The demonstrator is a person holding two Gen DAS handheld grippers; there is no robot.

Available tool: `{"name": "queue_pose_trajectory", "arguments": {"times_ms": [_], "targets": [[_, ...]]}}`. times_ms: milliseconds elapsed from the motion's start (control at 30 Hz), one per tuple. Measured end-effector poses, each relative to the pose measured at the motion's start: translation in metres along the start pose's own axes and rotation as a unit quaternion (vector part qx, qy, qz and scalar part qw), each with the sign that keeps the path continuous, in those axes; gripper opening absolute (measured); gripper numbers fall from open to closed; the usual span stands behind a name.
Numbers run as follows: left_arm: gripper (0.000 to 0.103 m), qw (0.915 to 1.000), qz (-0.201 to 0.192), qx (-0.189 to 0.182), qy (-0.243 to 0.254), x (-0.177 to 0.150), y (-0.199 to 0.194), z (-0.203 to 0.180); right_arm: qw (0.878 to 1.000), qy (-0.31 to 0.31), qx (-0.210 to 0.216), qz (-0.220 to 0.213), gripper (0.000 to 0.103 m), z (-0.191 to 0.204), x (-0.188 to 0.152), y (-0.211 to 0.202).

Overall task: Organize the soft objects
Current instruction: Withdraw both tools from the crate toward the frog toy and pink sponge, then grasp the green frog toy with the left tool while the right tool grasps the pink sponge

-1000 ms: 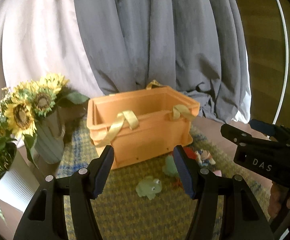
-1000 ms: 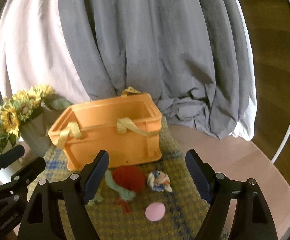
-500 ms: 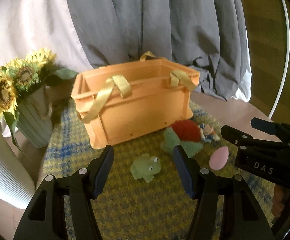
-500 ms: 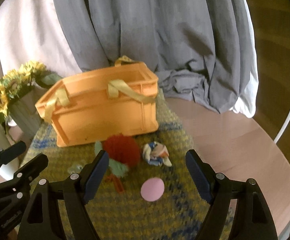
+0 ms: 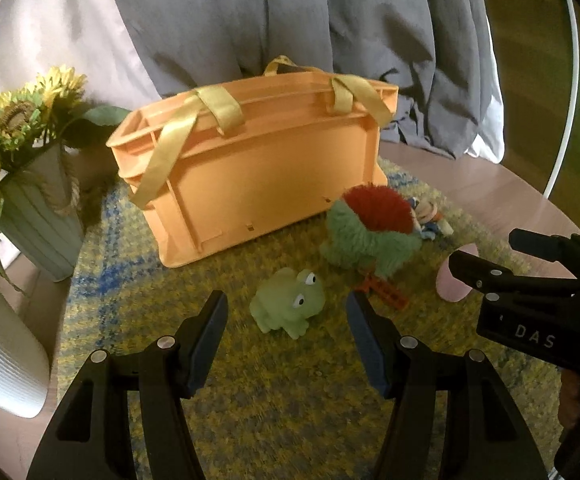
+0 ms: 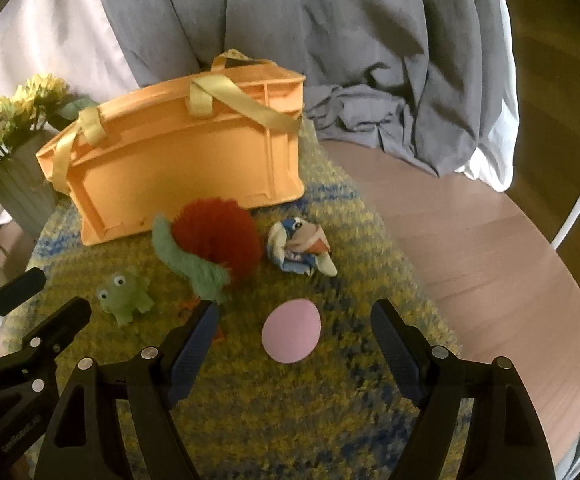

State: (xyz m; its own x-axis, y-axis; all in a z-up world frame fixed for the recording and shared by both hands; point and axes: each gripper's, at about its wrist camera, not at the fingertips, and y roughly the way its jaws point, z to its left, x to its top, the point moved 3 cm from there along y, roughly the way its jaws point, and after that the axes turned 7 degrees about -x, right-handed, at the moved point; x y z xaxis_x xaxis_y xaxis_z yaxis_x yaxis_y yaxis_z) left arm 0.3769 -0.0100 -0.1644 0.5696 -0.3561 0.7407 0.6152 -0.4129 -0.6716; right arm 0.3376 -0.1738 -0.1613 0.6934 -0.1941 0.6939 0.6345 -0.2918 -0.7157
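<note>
Frog (image 5: 288, 303) and pink egg (image 6: 291, 331), near the crate (image 5: 258, 168), look light and squashy, so each open tool, left (image 5: 286, 322) and right (image 6: 292, 326), should pinch across the middle.

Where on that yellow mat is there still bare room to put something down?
Bare mat lies nearest the camera, in front of the pink egg, and bare wooden table lies right of the mat. It is crowded before the orange crate: the frog, red-and-green plush and small cloth bundle sit close together.
</note>
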Motion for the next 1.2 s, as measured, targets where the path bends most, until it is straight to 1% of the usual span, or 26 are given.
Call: {"name": "queue_pose_trajectory", "arguments": {"times_ms": [200,400,467,567,667,800,900,967,1033,1133,1200], "targets": [[0.060,0.9999,0.006,0.003,0.015,-0.002,0.014,0.001,1.000,0.000,-0.002,0.012,0.079,0.003,-0.006,0.011],[0.060,0.9995,0.018,-0.002,0.025,-0.005,0.031,0.002,1.000,0.002,-0.004,0.019,0.078,0.005,-0.010,0.021],[0.060,0.9994,0.021,-0.005,0.027,-0.004,0.036,0.002,1.000,0.004,-0.005,0.021,0.075,0.005,-0.011,0.023],[0.060,0.9992,0.024,-0.010,0.031,-0.004,0.042,0.001,1.000,0.007,-0.006,0.026,0.074,0.004,-0.011,0.027],[0.060,0.9988,0.029,-0.012,0.036,-0.004,0.048,0.000,0.999,0.010,-0.006,0.030,0.068,0.003,-0.012,0.030],[0.060,0.9985,0.032,-0.014,0.042,-0.005,0.055,-0.001,0.999,0.008,-0.006,0.033,0.064,0.004,-0.012,0.032],[0.059,0.9982,0.032,-0.015,0.047,-0.004,0.058,-0.001,0.999,0.006,-0.004,0.035,0.057,0.005,-0.011,0.034],[0.052,0.9980,0.032,-0.007,0.054,-0.005,0.059,-0.001,0.999,0.004,-0.003,0.036,0.051,0.005,-0.011,0.035],[0.046,0.9979,0.033,0.001,0.056,-0.005,0.060,0.000,0.999,0.002,-0.005,0.036,0.047,0.005,-0.011,0.036],[0.044,0.9981,0.031,-0.001,0.053,-0.004,0.059,0.001,0.999,-0.002,-0.006,0.036,0.041,0.006,-0.010,0.037],[0.042,0.9983,0.028,0.000,0.050,-0.004,0.058,0.001,0.999,-0.003,-0.005,0.036,0.040,0.006,-0.009,0.037]]}}
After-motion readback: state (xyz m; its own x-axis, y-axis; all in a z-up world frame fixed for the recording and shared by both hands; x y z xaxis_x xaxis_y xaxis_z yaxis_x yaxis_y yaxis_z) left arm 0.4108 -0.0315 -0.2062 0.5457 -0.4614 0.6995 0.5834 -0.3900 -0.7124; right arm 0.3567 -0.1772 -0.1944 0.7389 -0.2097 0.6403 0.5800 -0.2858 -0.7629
